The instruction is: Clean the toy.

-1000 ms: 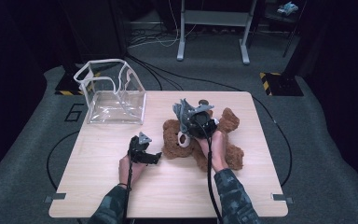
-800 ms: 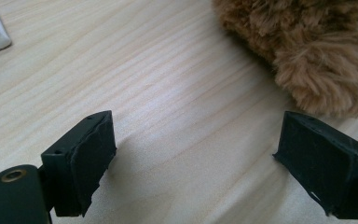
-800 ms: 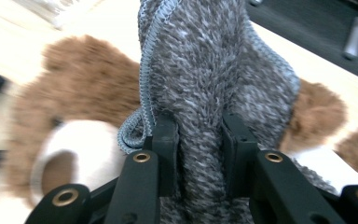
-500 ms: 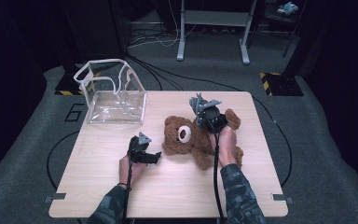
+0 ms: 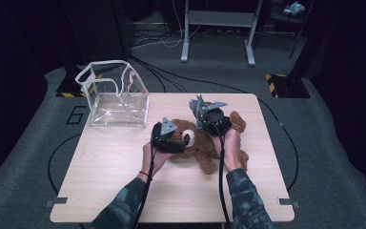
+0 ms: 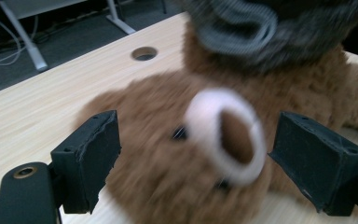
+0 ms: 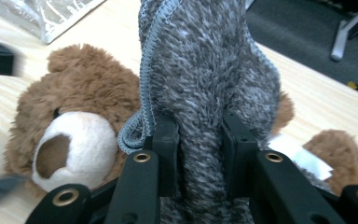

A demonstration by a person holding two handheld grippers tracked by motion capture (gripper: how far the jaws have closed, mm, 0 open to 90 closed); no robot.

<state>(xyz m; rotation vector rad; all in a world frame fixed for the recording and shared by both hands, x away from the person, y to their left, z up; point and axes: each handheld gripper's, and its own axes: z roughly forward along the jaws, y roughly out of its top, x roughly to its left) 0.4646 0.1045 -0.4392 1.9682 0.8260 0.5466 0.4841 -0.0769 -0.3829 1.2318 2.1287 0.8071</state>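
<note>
The left gripper (image 6: 200,154) has its jaws spread wide, one on each side of the bear's (image 5: 205,143) head. The pads are not pressing on the fur, so the grip is released; the jaws have just been closing a little with the head between them. In the left gripper view the white muzzle with its brown nose sits between the jaws, nearer the right-hand one, and is blurred.

The right gripper (image 7: 199,135) is clenched on a grey knitted garment (image 7: 205,70). Both jaws pinch a fold of it, and the cloth rises straight up from the jaws, its ribbed blue-grey hem running down the side next to the left-hand jaw. In the high view this gripper (image 5: 208,114) is over the bear's body, beyond its head.

The bear is brown and fluffy, with round ears and dark eyes, and it lies on the table (image 5: 124,162). In the right gripper view its head lies beside and below the left-hand jaw, and a leg shows past the right-hand jaw. Its long axis runs across the table, head toward the left gripper (image 5: 167,138) and legs toward the person's right. A clear bag (image 5: 116,95) stands well apart, beyond the left gripper.
</note>
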